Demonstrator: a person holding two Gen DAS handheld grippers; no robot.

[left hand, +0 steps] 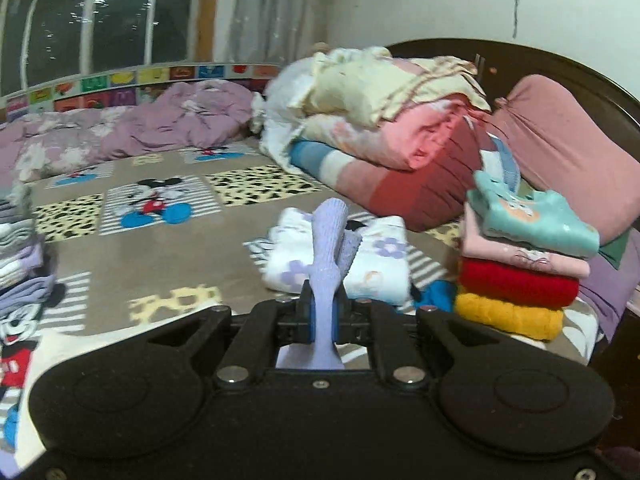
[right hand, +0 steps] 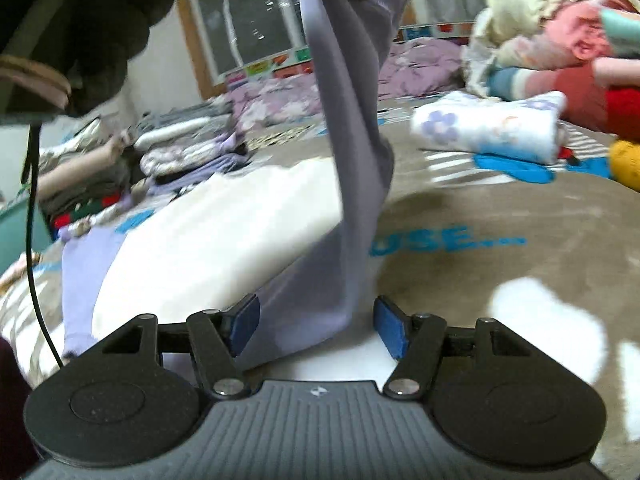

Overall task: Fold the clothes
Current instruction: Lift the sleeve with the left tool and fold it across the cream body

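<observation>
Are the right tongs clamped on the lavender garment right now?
No: the right tongs stand open, and the lavender garment hangs loose between the blue pads, pinched only by the left tongs.

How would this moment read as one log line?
left gripper: shut on lavender garment | right gripper: open, garment between fingers | bed: garment hanging

Setting: a home bedroom. Evidence: a bed (left hand: 132,248) spread with a brown cartoon-mouse blanket; dark curved wooden headboard (left hand: 540,64) at far right; pink pillow (left hand: 568,152) leaning against it; heap of folded quilts (left hand: 384,120) beside the pillow; crumpled lilac floral duvet (left hand: 132,128) along the far left edge. Stack of folded garments (left hand: 524,268), teal over pink, red and yellow, near right; a further pile of folded clothes (right hand: 180,148) at left. Curtain (left hand: 276,12) and dark window (left hand: 100,16) behind, plain white wall (left hand: 460,0).
</observation>
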